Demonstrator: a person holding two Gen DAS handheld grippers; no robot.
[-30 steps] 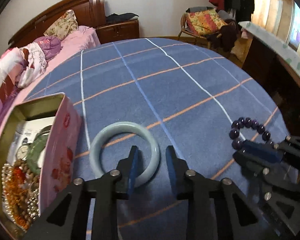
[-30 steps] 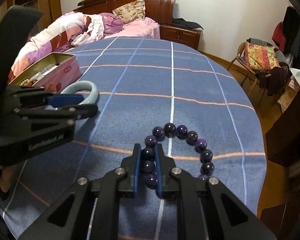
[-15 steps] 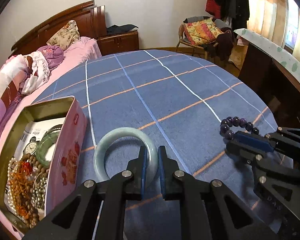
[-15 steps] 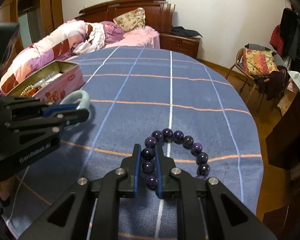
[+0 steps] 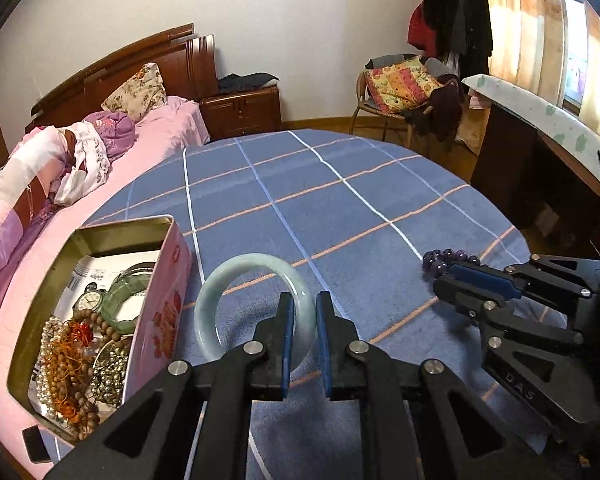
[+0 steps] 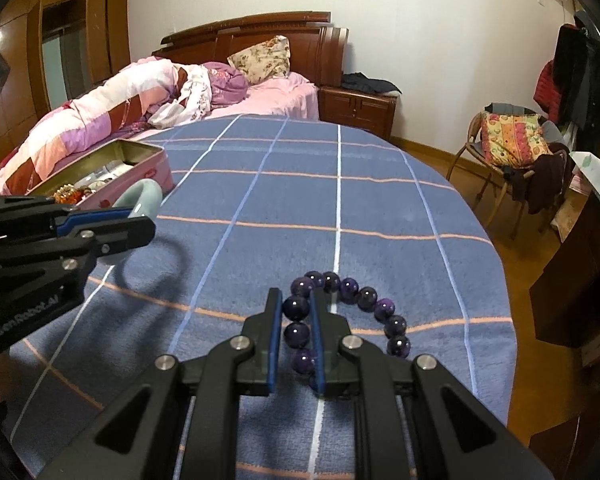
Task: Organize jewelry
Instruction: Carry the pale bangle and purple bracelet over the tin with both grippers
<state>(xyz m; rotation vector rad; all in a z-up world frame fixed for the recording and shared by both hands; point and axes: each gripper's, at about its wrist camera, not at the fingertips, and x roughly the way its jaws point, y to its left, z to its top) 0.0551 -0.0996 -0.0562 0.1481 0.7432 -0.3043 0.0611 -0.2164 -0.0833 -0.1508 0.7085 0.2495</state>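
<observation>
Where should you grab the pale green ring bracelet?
Pinch the pale green jade bangle across its near rim, one pad inside the hoop and one outside, coming from the near side. The band is thin and smooth there. The left hand-held gripper already grips it this way.

My left tool [image 5: 302, 344] is looking like matt black plastic with bright metal rivets and smooth blue pads; my right tool [image 6: 294, 340] is showing the same finish. The bangle [image 5: 236, 280] is gleaming like polished pale-green stone, glossy and smooth. The purple beads [image 6: 360, 300] are shining glassily. The blanket [image 5: 340, 208] is lying soft, matt and fuzzy. The tin [image 5: 156, 312] is showing dull brassy metal inside and glossy pink printing outside.
</observation>
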